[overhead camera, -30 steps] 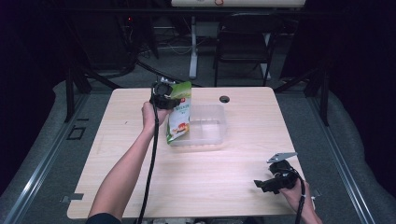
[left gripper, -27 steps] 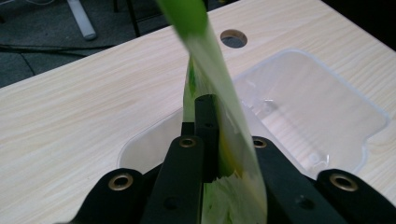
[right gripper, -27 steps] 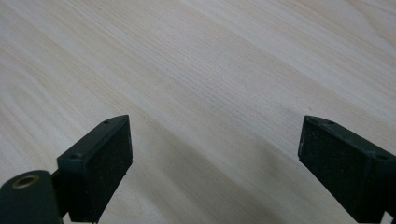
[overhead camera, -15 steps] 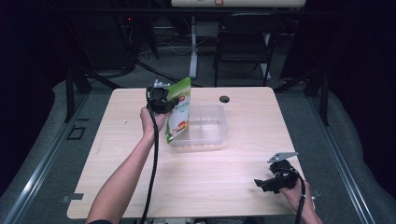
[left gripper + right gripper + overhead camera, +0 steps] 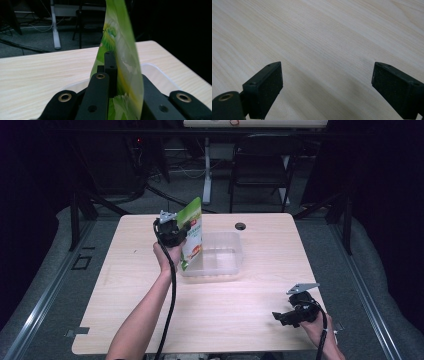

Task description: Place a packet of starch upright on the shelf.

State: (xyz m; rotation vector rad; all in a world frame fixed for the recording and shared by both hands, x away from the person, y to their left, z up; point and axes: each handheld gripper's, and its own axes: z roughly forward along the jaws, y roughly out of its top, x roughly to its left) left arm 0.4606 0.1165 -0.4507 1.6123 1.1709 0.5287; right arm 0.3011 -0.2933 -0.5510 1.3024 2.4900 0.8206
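Observation:
A green and white snack pouch [image 5: 192, 232] stands upright at the left end of a clear plastic tray [image 5: 227, 262] in the middle of the wooden table. My left gripper [image 5: 176, 231] is shut on the pouch, and the left gripper view shows the glossy pouch [image 5: 120, 62] pinched edge-on between the black jaws. Its bottom hangs over the tray's left rim [image 5: 160, 72]. My right gripper [image 5: 282, 316] rests low near the table's front right corner, pointing left. Its jaws stand wide apart over bare wood with nothing between the pads [image 5: 265, 87].
A round black cable grommet [image 5: 240, 226] sits in the table [image 5: 125, 310] behind the tray. Black chairs and desk legs stand on the floor beyond the far edge. The table's front edge lies just below my right hand.
My left gripper has carried the pouch slightly left and toward me along the tray's left end. The right gripper has stayed put.

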